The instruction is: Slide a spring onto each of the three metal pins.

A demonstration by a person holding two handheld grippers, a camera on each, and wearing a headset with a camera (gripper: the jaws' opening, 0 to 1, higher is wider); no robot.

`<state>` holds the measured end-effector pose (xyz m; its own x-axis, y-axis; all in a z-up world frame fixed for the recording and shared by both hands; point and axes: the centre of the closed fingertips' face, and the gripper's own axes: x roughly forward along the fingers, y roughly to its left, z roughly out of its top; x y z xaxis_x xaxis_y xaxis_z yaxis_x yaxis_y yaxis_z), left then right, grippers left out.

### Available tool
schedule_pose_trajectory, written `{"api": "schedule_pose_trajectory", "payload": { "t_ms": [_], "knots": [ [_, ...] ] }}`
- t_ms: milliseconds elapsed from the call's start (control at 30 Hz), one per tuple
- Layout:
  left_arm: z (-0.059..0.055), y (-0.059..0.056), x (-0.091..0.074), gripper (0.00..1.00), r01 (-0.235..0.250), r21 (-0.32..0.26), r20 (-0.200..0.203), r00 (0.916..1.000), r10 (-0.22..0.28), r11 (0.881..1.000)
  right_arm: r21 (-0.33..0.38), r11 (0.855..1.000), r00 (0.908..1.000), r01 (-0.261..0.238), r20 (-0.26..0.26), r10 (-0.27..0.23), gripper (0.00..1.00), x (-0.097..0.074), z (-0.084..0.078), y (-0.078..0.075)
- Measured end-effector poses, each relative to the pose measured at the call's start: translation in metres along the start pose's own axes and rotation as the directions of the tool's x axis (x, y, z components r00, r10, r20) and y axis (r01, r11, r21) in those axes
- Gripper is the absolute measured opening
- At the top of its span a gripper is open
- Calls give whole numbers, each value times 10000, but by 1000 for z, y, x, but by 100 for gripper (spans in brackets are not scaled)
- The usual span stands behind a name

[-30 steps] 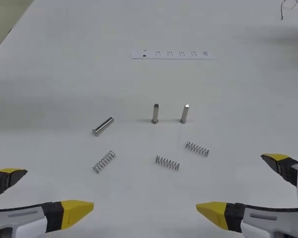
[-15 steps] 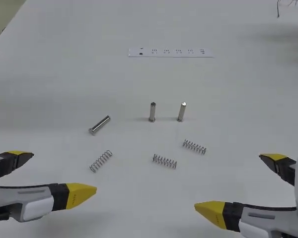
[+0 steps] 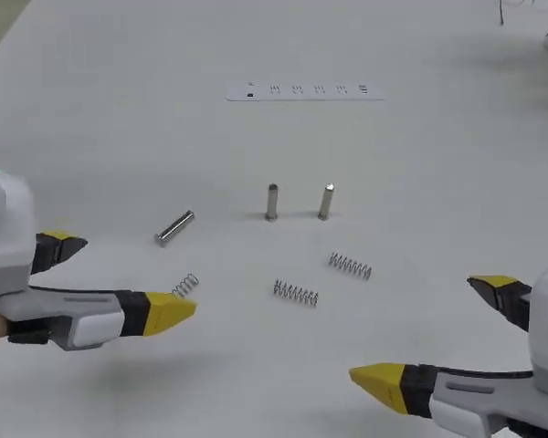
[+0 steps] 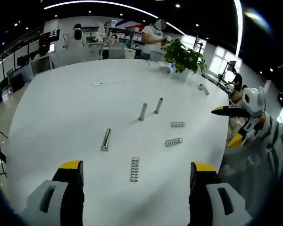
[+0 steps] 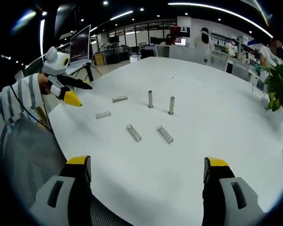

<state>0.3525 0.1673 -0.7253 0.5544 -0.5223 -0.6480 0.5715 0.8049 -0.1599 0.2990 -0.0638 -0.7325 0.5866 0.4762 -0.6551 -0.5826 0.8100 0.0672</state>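
Left gripper sits at lower left in the head view, jaws spread wide, yellow tips pointing forward and right. Right gripper sits at lower right, jaws also wide apart, tips pointing left. The two are well apart. A striped sleeve is behind the left gripper.

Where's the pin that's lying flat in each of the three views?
Head view: lying pin, left of centre.
Left gripper view: lying pin, left of centre, up-left of the nearest spring.
Right gripper view: lying pin, above and left of centre.
Shared landmark: two upright pins, to its right in every view.
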Motion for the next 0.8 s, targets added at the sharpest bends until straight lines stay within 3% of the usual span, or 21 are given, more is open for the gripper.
{"api": "schedule_pose_trajectory", "payload": {
  "t_ms": [167,400,533,800],
  "knots": [
    [12,2,10,87,76,600,-38,10000,-74,9982,-17,10000,10000,-7,30,7,99,0,1,0],
    [25,10,22,87,192,186,418,9989,-199,9996,60,9999,9999,-95,115,94,99,1,2,3],
    [28,16,30,86,73,180,289,9996,-79,9998,67,9999,9999,-122,116,121,99,2,2,4],
    [30,17,49,84,299,163,49,9995,-299,9994,219,9998,9998,-1,191,-3,100,3,2,2]
  ]
}}
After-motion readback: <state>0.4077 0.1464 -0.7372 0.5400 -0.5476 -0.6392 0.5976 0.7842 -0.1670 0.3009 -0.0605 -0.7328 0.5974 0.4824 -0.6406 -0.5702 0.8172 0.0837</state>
